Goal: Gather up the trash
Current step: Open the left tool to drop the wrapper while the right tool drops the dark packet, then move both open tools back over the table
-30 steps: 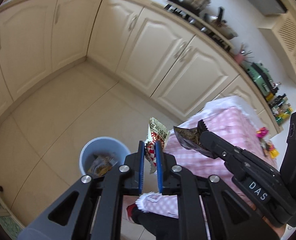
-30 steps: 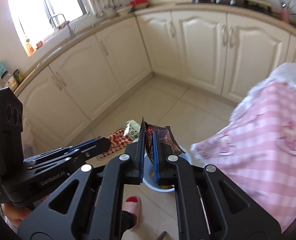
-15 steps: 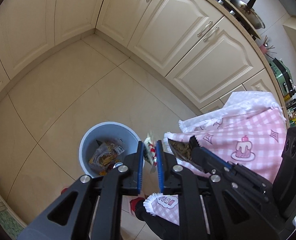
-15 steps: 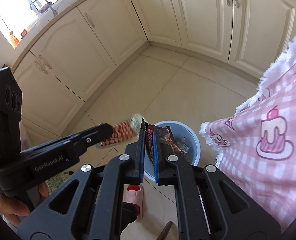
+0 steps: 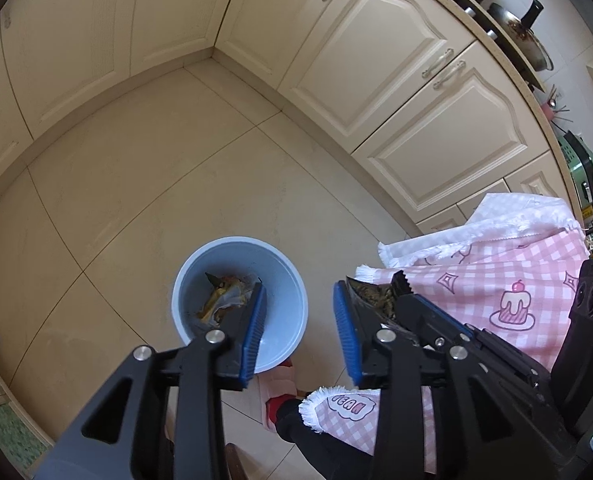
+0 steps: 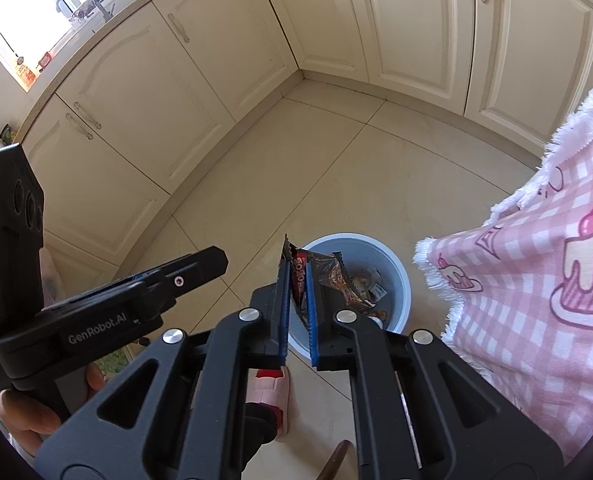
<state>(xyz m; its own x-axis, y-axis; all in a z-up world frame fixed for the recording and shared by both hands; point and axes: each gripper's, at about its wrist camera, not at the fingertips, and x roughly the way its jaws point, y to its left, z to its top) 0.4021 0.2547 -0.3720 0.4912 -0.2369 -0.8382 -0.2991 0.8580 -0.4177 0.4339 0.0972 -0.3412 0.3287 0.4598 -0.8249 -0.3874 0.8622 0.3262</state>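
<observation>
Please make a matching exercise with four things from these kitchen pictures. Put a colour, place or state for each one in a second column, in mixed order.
Things:
1. left gripper
2. right gripper
3. trash bin
4. tablecloth

Descriptions:
A. pink checked, with a cake picture
B. blue, standing on the floor tiles
C. jaws opening, nothing between them
D. clamped on a dark snack wrapper

Pairs: 1-C, 2-D, 3-B, 4-A
</observation>
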